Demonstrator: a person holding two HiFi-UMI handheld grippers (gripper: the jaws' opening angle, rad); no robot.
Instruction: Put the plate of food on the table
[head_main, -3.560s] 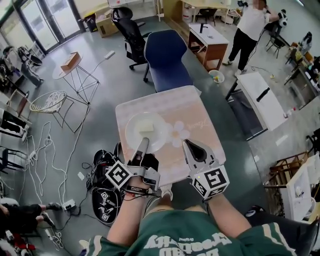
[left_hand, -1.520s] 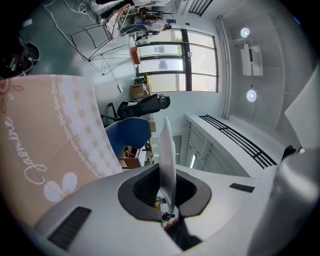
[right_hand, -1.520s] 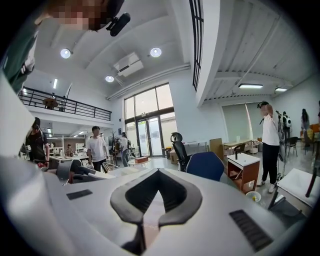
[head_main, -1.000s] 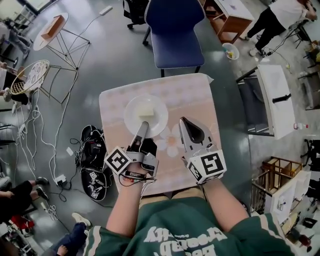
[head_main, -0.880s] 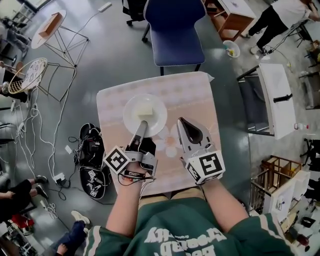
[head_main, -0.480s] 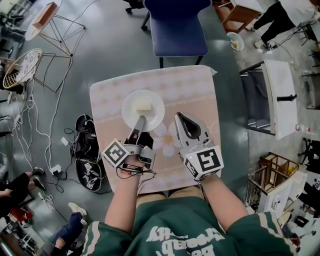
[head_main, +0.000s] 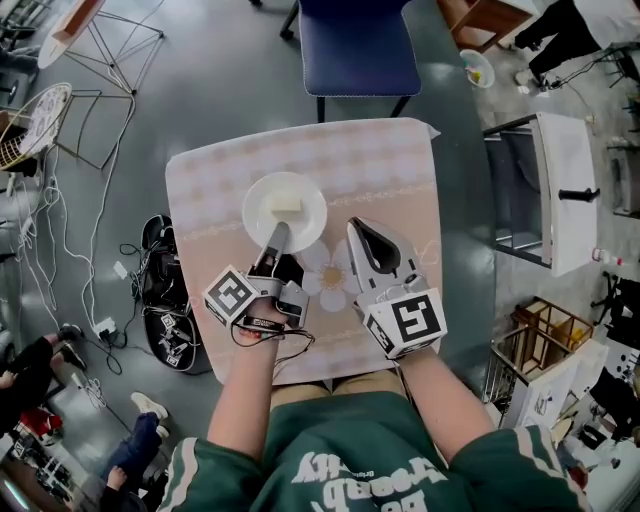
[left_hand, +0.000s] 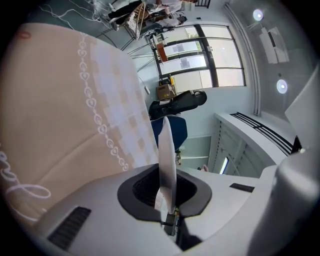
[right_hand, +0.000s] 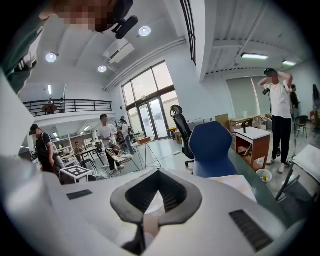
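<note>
Head view, steeply down: a small square table (head_main: 390, 165) under a beige patterned cloth, with a blue chair (head_main: 360, 45) drawn up at its far edge. Over the table's left half, somewhat nearer the far edge than the near one, sits a round white plate (head_main: 305, 190) carrying a pale block of food (head_main: 287, 203) near its centre. Clamped on the plate's near rim: the left gripper (head_main: 277, 235), reaching in from the near edge in the person's left hand.

Confirmed in the left gripper view: the plate edge-on, a thin white sliver pinched between the black pads, with the cloth filling the left of the picture. Impossible to tell whether resting on the cloth or held just above it.

Just right of the plate, over the middle of the table: the right gripper (head_main: 355, 225), apart from the plate. Closed and empty in the right gripper view, tips meeting, only a patch of pale cloth visible through the diamond-shaped gap behind them. Between the two grippers, a flower print (head_main: 325, 275) on the cloth.

On the floor past the table's left edge, a tangle of white cables (head_main: 75, 230) and a black bag (head_main: 165, 310). Past the right edge, a white bench (head_main: 560, 190).
</note>
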